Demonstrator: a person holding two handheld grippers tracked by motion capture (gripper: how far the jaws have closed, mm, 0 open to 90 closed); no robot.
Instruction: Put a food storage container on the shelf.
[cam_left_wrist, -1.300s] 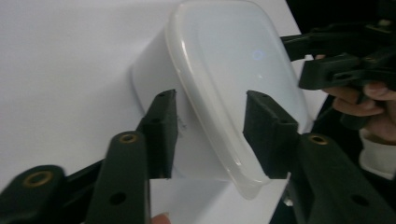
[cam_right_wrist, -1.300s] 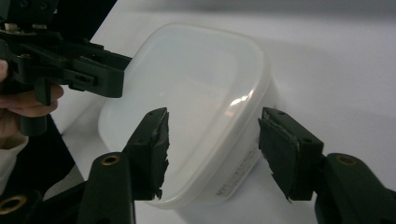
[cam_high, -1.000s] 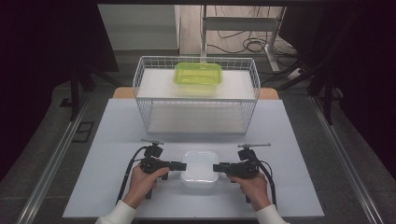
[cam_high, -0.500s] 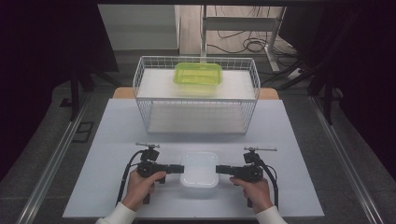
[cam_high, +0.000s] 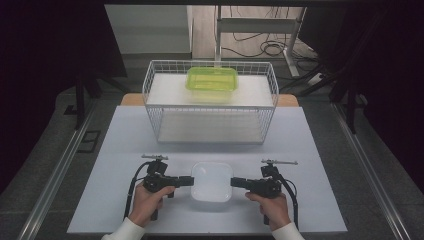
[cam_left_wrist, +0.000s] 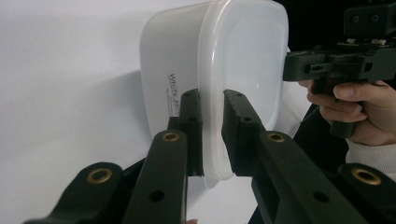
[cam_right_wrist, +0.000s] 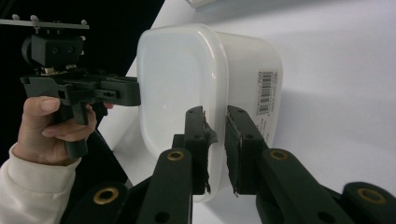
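Note:
A white translucent lidded container (cam_high: 212, 181) sits on the table's front middle. My left gripper (cam_high: 190, 181) meets its left side and my right gripper (cam_high: 234, 183) its right side, each held level by a hand. In the left gripper view the left gripper (cam_left_wrist: 212, 100) straddles the lid rim of the container (cam_left_wrist: 243, 56), pads against it. In the right gripper view the right gripper (cam_right_wrist: 215, 116) pinches the rim of the container (cam_right_wrist: 177, 79) the same way. Both pairs of jaws have just been closing with the rim between them.
A white wire basket (cam_high: 209, 63) stands at the back middle of the table. A green lidded container (cam_high: 212, 82) lies on its upper shelf. The table (cam_high: 100, 150) has a pale sheet on it, and dark floor and cables lie beyond.
Both pairs of jaws have narrowed onto the white container's side rims. The hands and the container have hardly shifted.

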